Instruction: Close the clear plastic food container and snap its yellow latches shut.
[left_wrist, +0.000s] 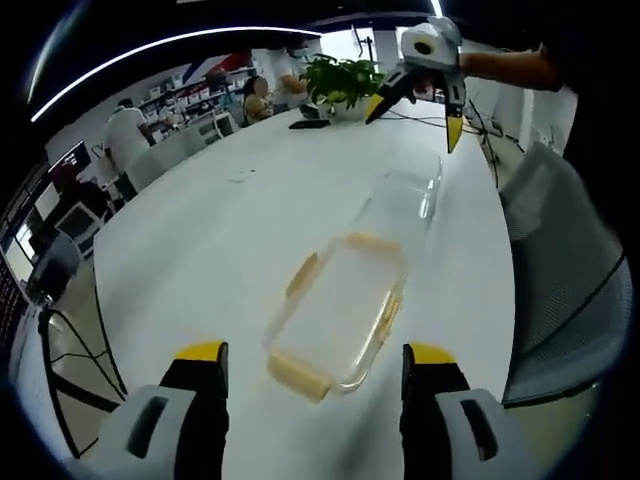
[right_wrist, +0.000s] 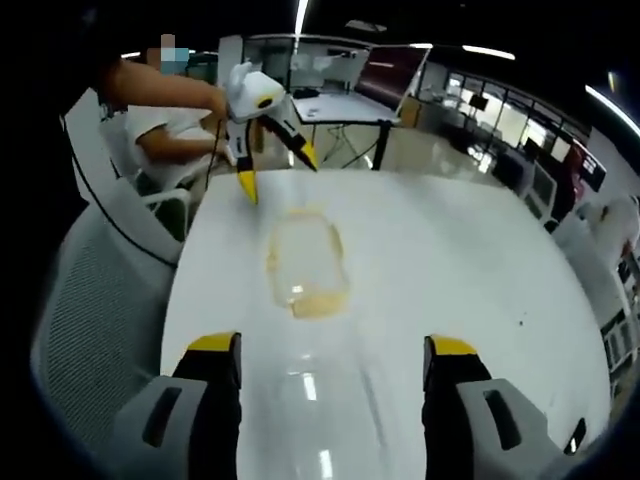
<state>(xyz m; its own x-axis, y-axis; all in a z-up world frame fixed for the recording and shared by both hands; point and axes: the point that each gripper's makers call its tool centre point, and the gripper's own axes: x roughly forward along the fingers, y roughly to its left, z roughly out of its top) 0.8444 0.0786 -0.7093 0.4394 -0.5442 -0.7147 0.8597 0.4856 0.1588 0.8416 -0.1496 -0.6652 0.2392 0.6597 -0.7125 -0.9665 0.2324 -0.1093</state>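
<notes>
Clear food container with yellow latches rests on white worktop, contents indiscernible; left claw and right claw wide, holding nothing.

Clear yellow-latched container lies flat on table.

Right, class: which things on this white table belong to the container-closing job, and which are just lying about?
For the job:
- clear plastic food container with yellow latches
- left claw
- right claw

Lying about:
- green leafy potted plant
- dark flat object beside it
- grey mesh chair
</notes>
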